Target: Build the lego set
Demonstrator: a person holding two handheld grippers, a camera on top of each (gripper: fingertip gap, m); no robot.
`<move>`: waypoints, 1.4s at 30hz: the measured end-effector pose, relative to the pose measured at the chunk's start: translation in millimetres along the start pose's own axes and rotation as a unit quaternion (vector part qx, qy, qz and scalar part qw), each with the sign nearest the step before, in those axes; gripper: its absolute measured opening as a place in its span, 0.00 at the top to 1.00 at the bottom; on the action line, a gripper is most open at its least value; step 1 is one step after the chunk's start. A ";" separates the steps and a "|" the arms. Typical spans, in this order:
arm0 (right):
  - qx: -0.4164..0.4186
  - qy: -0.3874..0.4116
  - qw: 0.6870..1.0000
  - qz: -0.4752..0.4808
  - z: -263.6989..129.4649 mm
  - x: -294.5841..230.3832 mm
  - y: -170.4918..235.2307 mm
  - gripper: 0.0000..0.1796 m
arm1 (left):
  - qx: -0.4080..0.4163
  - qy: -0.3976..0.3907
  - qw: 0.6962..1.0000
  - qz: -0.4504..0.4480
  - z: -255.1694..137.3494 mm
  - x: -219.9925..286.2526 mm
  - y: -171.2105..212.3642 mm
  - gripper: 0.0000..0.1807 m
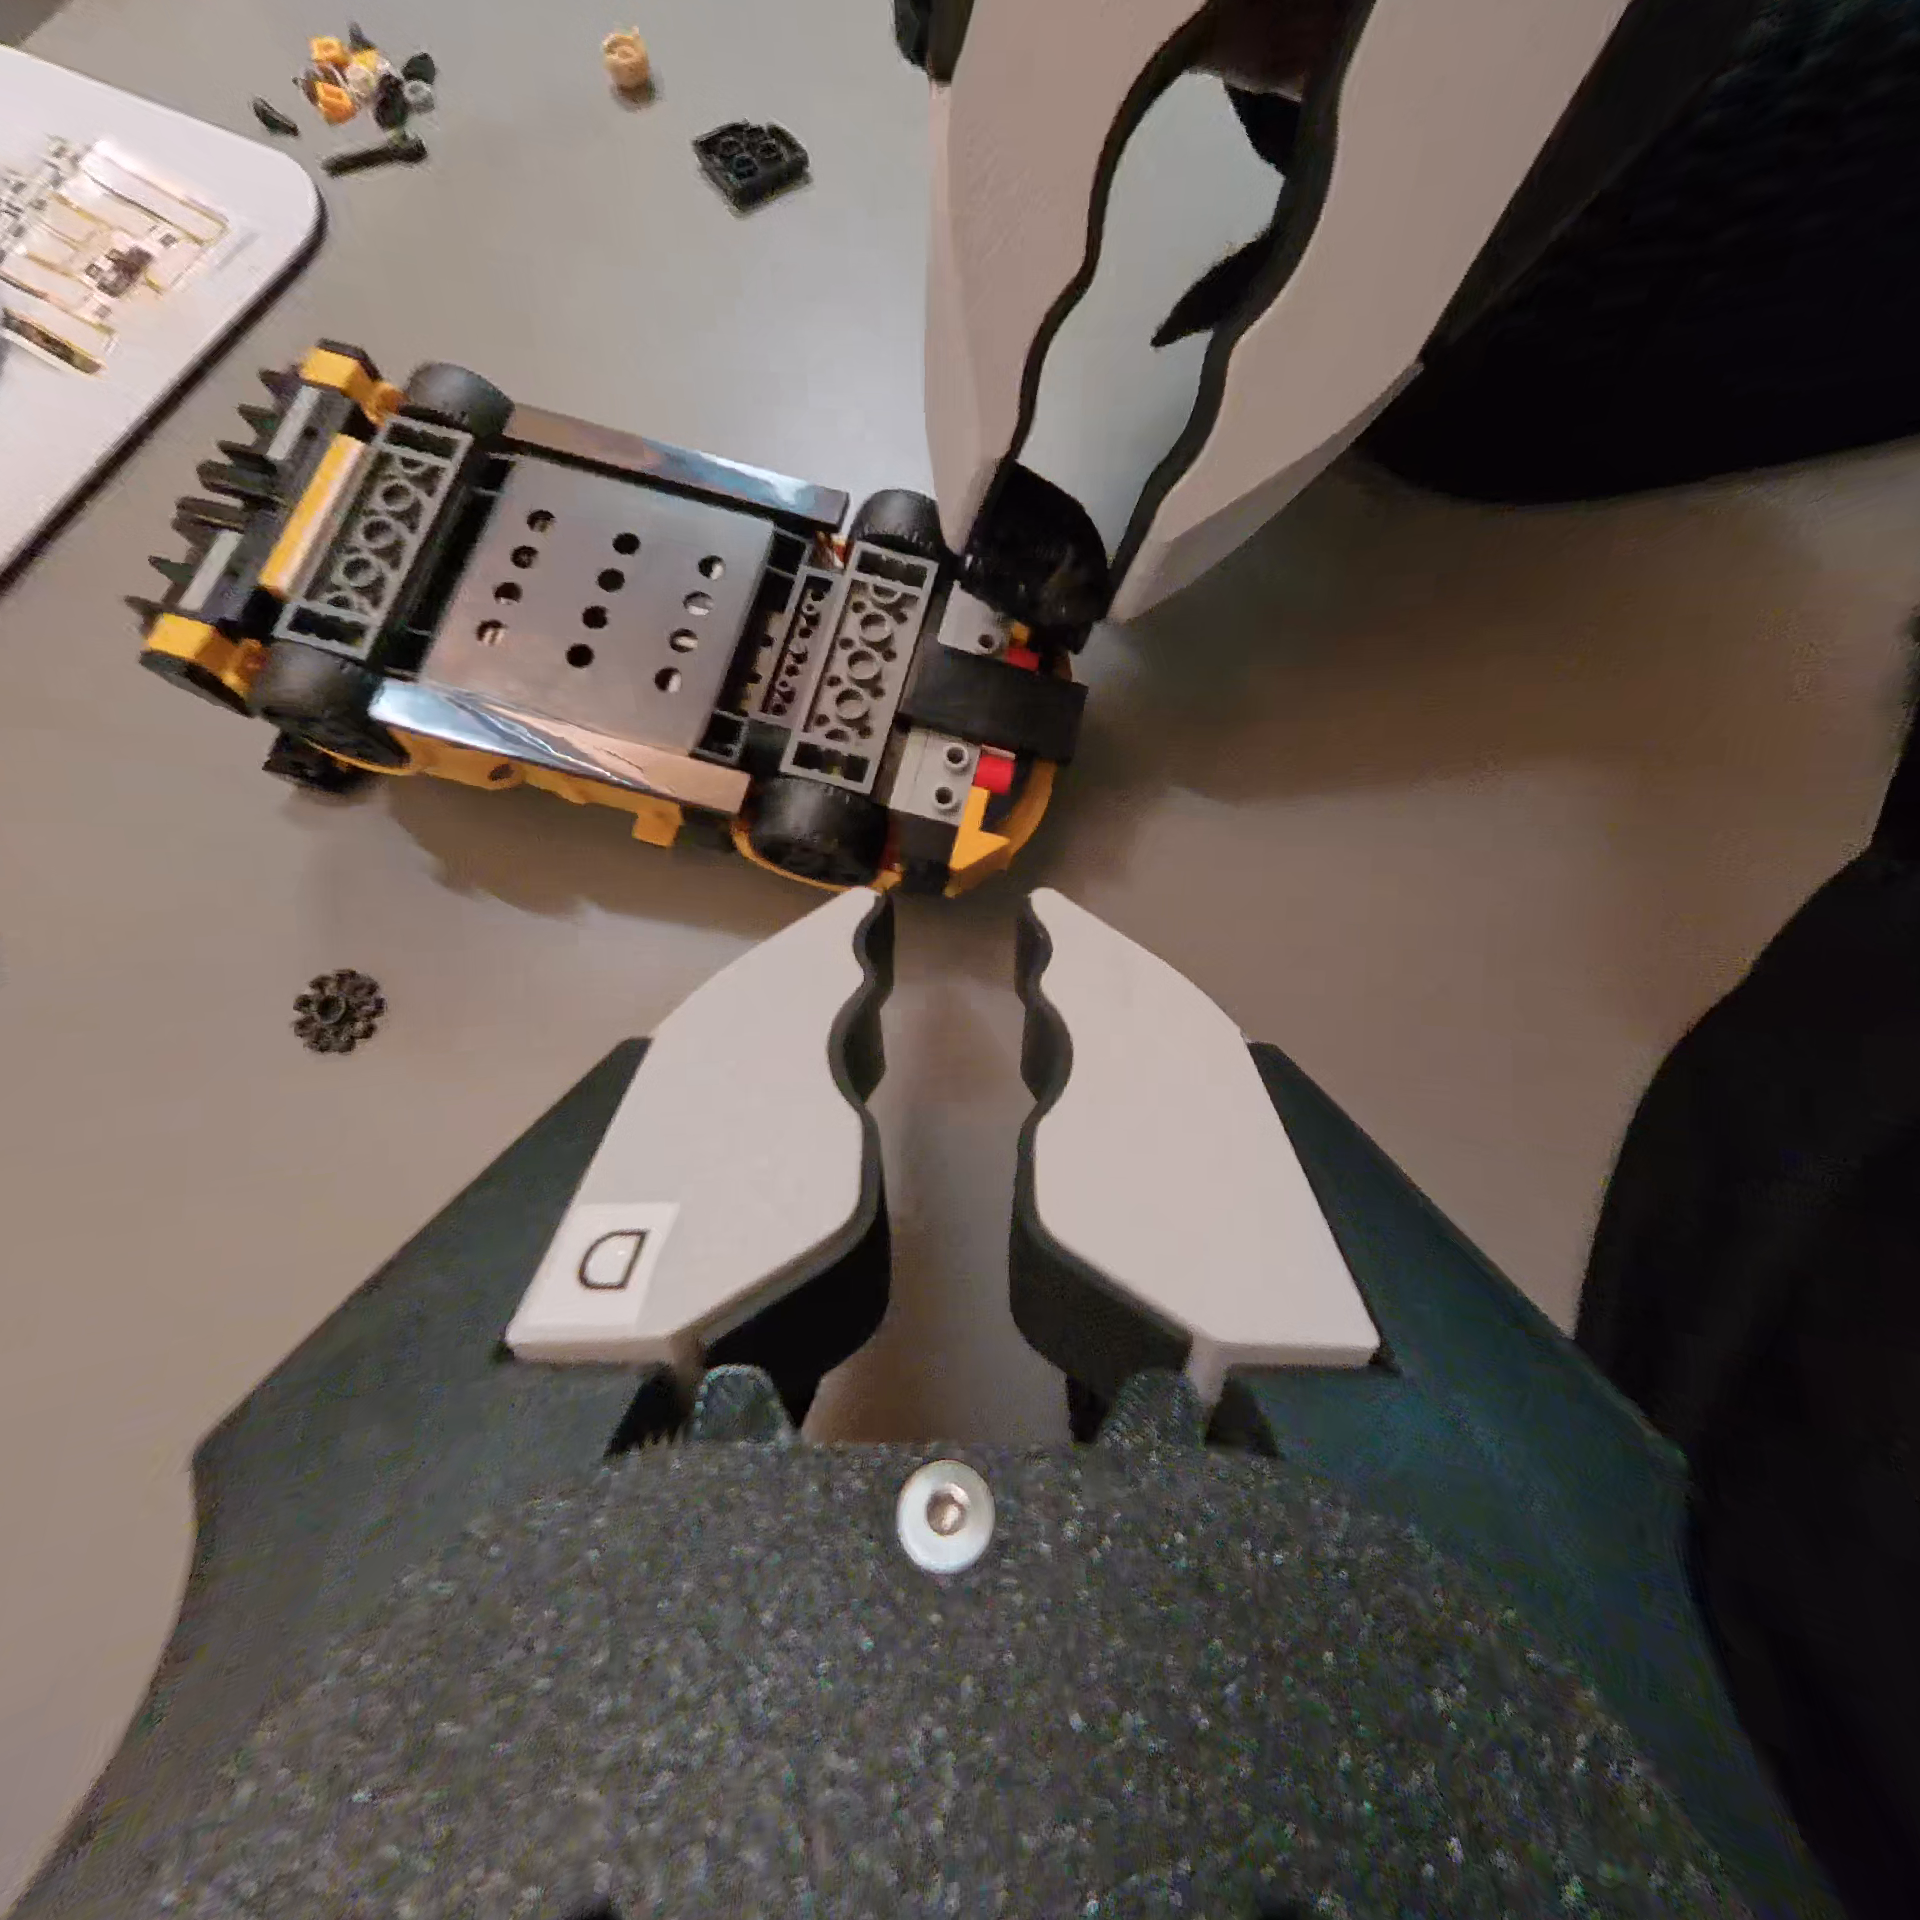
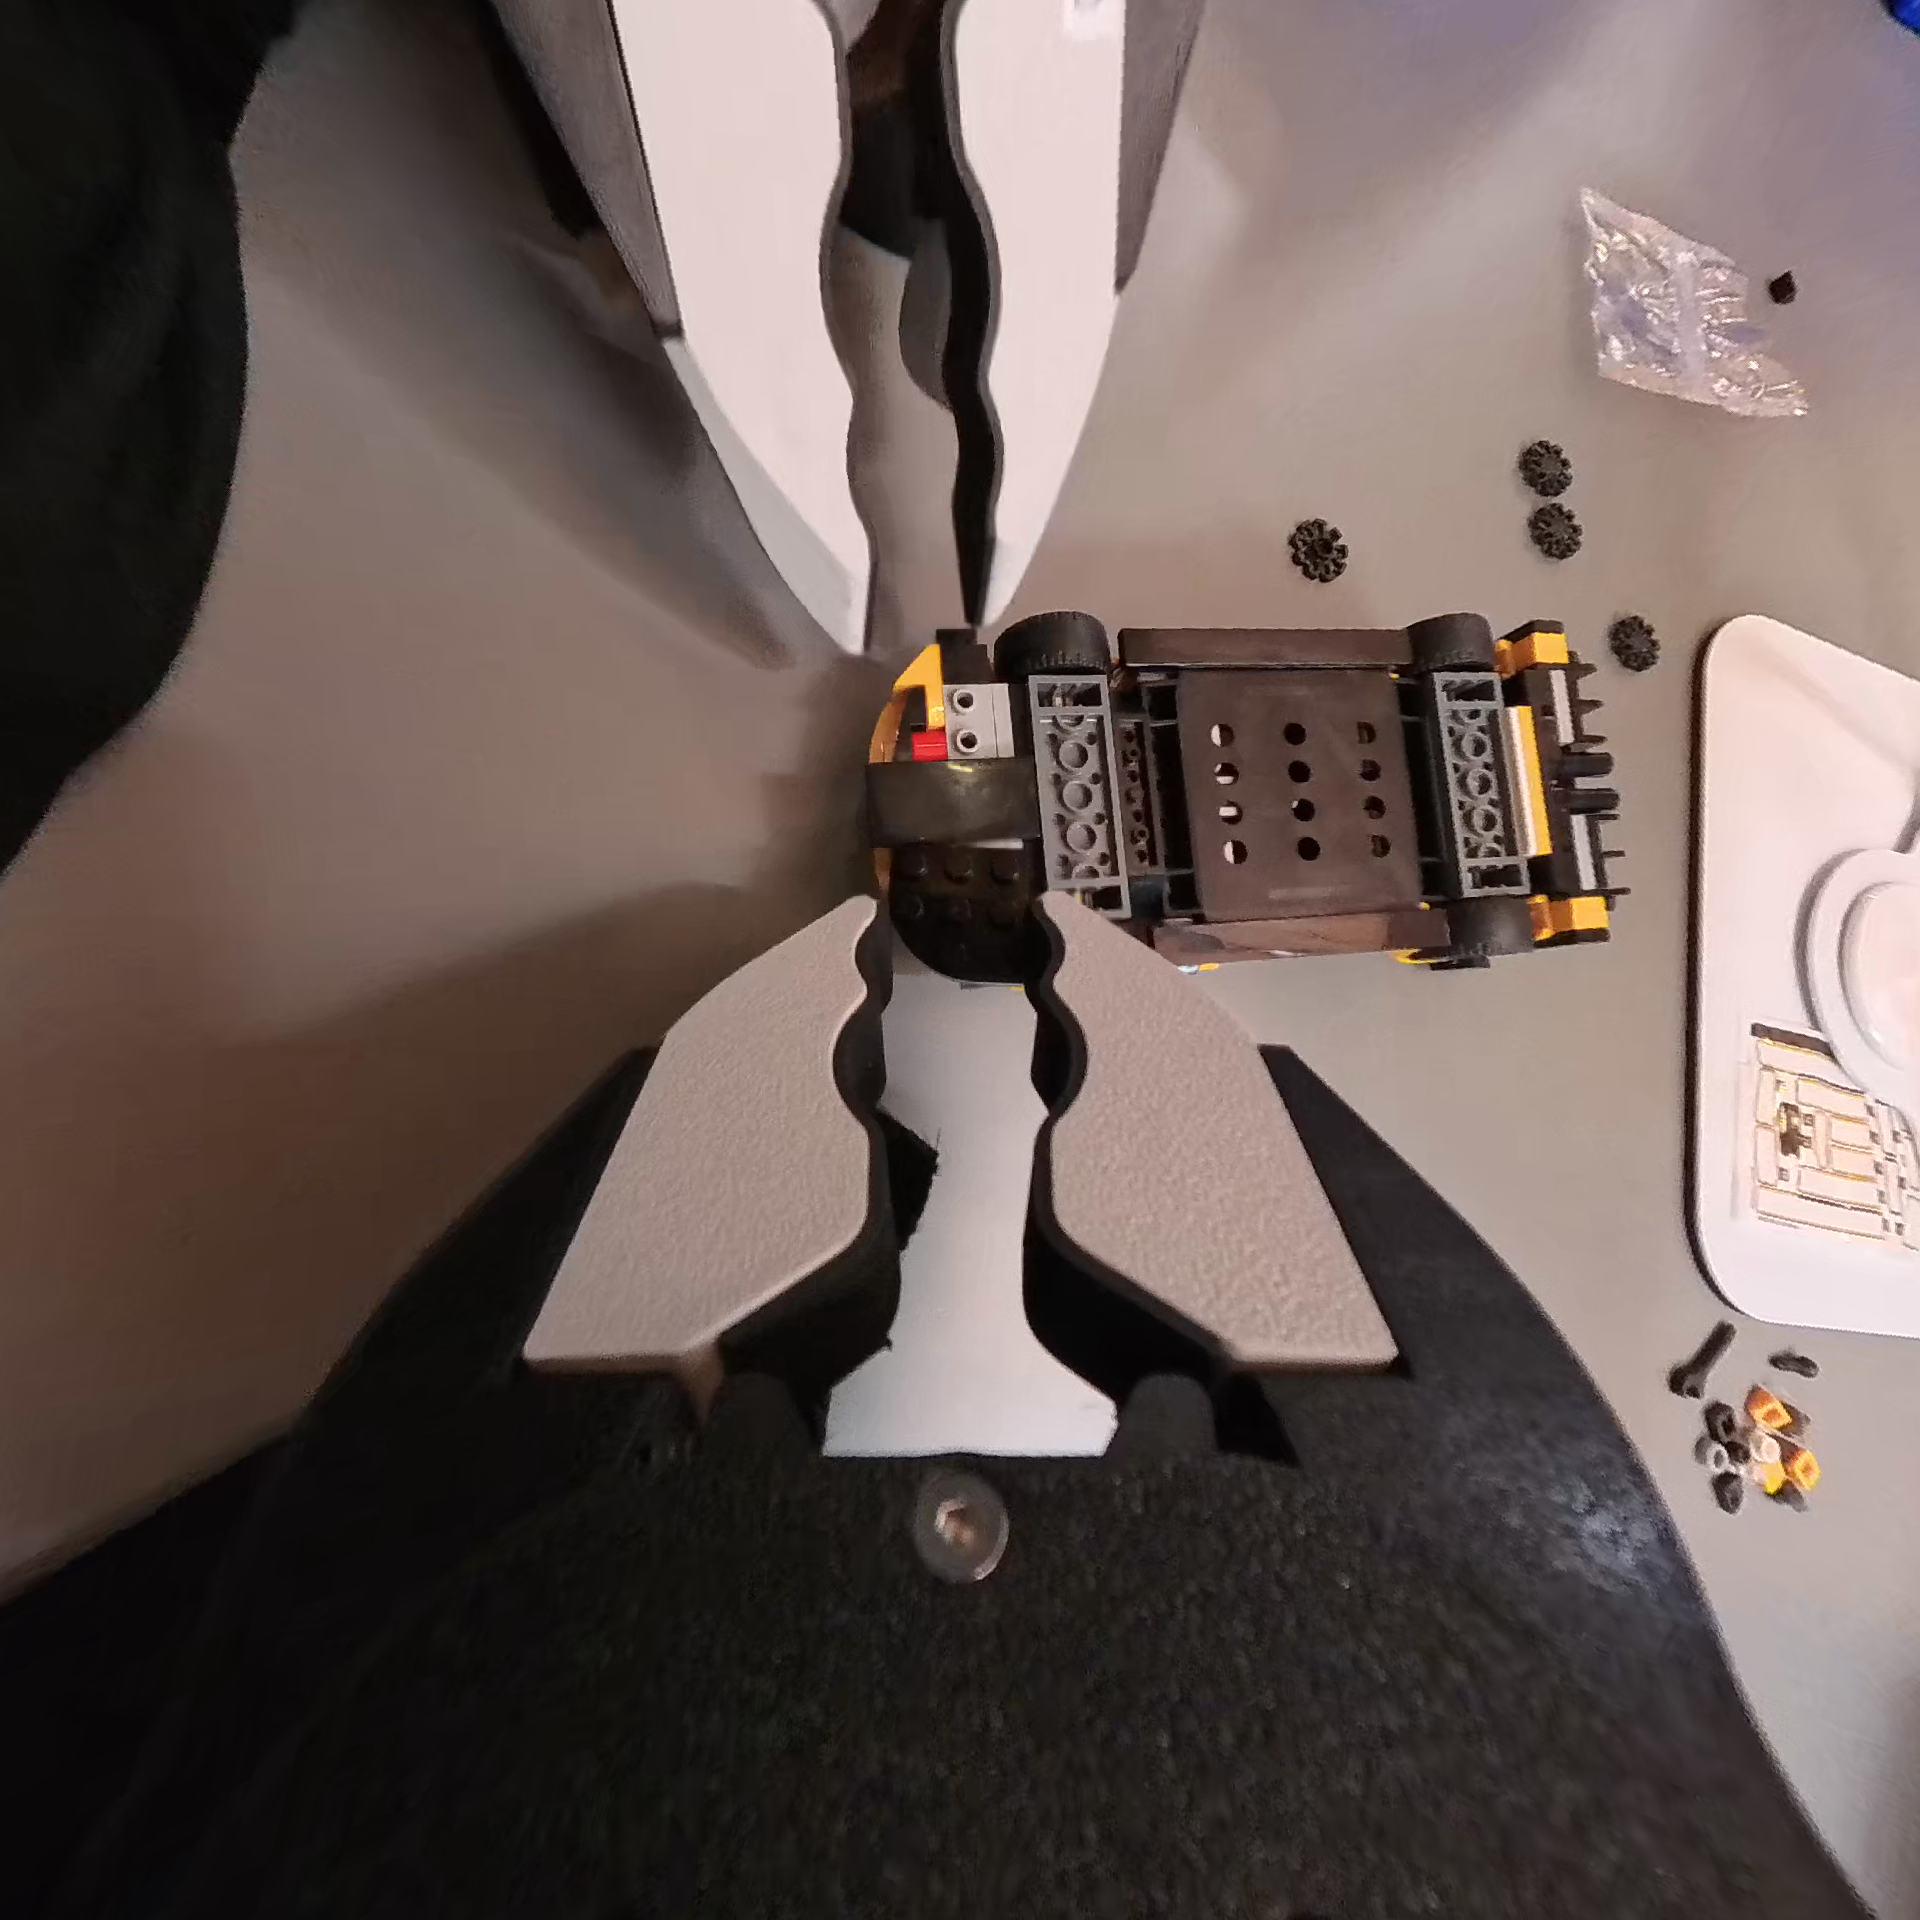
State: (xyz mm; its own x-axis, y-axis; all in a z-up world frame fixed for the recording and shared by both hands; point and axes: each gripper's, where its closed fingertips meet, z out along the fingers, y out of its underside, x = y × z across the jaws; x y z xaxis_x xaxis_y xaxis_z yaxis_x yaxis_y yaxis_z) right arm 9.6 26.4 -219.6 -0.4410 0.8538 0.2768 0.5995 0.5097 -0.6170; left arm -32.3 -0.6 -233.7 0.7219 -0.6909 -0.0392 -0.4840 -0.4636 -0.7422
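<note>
Lying belly-up: yellow and black lego car (image 2: 1299,790), its grey axle bricks and holed dark floor plate facing up, is resting on the matt grey table (image 1: 1351,831).
Right gripper (image 2: 956,920): its jaws are closing around a black rounded studded plate (image 2: 951,899) and holding it against the near corner of the car's nose in the right wrist view.
Left gripper (image 1: 956,914): its jaws are standing a narrow way apart with only bare table between them; the tips are sitting just beside the opposite corner of the car's nose.
Car's nose: it is pointing left in the right wrist view, between the two grippers.
Black cog-shaped discs (image 2: 1320,549): four are lying loose on the far side of the car.
White rounded tray (image 2: 1766,1278): it is sitting right of the car, carrying a printed instruction sheet (image 2: 1829,1164).
Small loose parts heap (image 2: 1756,1444): black, grey and yellow bits are lying near the tray's near edge.
Clear crumpled plastic bag (image 2: 1683,312): it is lying far right.
</note>
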 end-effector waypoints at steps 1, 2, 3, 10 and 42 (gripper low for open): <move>0.003 0.001 1.000 0.000 -0.1 -0.4 -0.6 0.87 | 0.003 -0.006 1.000 0.003 1.6 -0.9 -0.2 0.88; 0.004 0.004 1.000 -0.001 -0.5 -0.5 -0.8 0.87 | 0.005 -0.011 1.000 0.012 2.7 -1.6 -0.5 0.88; 0.005 0.006 1.000 -0.003 -0.6 -0.7 -0.7 0.87 | 0.005 -0.013 1.000 0.018 3.6 -1.4 -0.7 0.88; 0.009 0.019 1.000 0.001 -5.7 -0.1 5.2 0.87 | 0.009 -0.019 0.999 0.026 5.3 -3.1 -1.9 0.90; 0.007 0.038 0.999 0.038 -14.2 12.0 30.3 0.87 | 0.036 0.072 0.994 -0.072 3.7 -17.6 -15.5 0.98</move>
State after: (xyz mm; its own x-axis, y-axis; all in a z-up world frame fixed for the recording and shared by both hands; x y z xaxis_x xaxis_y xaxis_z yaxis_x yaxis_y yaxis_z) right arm 31.9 53.5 -224.5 -0.3430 0.8956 0.2832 0.6193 0.4423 -0.6487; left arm -35.6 20.8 -223.9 0.7007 -0.6946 0.1632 -0.3406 -0.5266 -0.7789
